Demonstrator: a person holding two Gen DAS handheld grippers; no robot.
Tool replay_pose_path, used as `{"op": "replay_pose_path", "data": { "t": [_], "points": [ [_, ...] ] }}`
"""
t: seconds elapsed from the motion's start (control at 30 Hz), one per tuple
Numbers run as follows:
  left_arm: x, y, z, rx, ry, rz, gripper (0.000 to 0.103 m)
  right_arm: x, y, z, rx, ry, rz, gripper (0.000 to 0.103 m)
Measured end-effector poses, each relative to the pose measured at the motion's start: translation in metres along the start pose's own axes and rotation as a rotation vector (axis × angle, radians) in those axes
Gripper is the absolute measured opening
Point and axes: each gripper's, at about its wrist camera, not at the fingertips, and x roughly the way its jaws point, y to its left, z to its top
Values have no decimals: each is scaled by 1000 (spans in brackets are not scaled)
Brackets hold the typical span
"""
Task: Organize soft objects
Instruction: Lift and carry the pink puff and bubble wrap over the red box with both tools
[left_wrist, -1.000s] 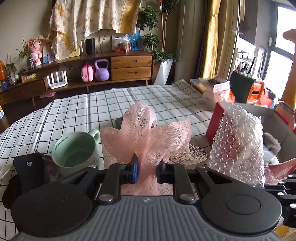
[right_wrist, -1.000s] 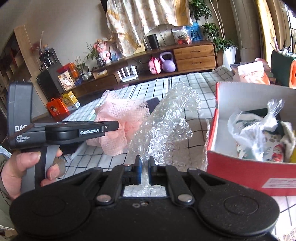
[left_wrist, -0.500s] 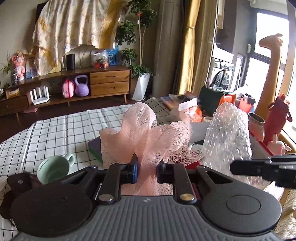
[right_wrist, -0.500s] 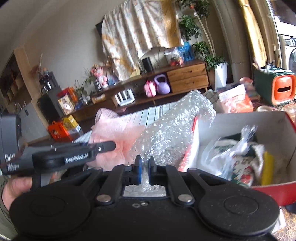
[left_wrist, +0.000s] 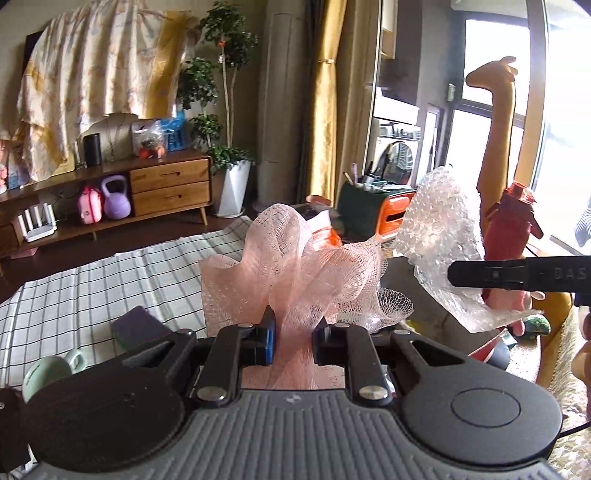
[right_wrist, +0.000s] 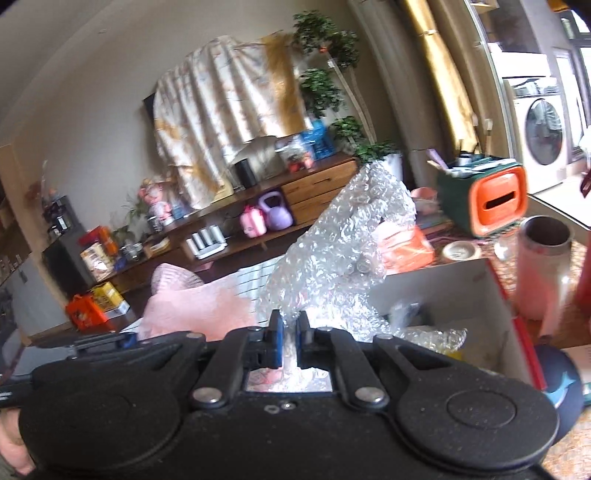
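The left gripper (left_wrist: 291, 341) is closed on a bunch of pink mesh (left_wrist: 295, 273), its 2 fingers pinching the gathered lower end while the ruffled net fans up and out above them, clear of the worktop (left_wrist: 92, 295). The right gripper (right_wrist: 289, 345) is closed almost fully on a sheet of bubble wrap (right_wrist: 343, 240), which stands up from the fingers in a crumpled, tilted cone. Both things are held in the air, side by side: in the left wrist view the wrap (left_wrist: 439, 236) hangs just right of the mesh, with the right gripper's black body crossing in front of it; in the right wrist view the mesh (right_wrist: 192, 306) shows blurred, just left of the wrap.

Under and beyond the right gripper sits an open box (right_wrist: 461, 291) with red outer sides and pale inner walls, near the worktop's right edge; crumpled plastic and other soft bits lie inside it, too blurred to name. The wrap's lower part overlaps the box's left wall in that view.

On the checked cloth near the worktop's left edge stand a pale green mug (left_wrist: 48, 373) and, just beyond it, a dark purple block (left_wrist: 136, 326). Past the box stand a steel-rimmed tumbler (right_wrist: 543, 269) and a green and orange case (right_wrist: 484, 199).
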Motion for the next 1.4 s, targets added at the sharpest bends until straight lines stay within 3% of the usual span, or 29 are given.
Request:
{"op": "replay_pose_path", "data": {
  "t": [0.2,0.57,0.97,1.4],
  "points": [
    [18,-26,11,30,-2,-55,18,6,-27,-2,16,3,-62,5],
    [70,-52,5,9,74,-166,18,31,-67,-11,48,35,-126,5],
    [121,-49,-11,-36,147,-198,18,67,-95,-24,113,84,-157,6],
    [143,-55,-33,3,233,-235,18,82,-100,-50,107,176,-210,11]
  ]
}}
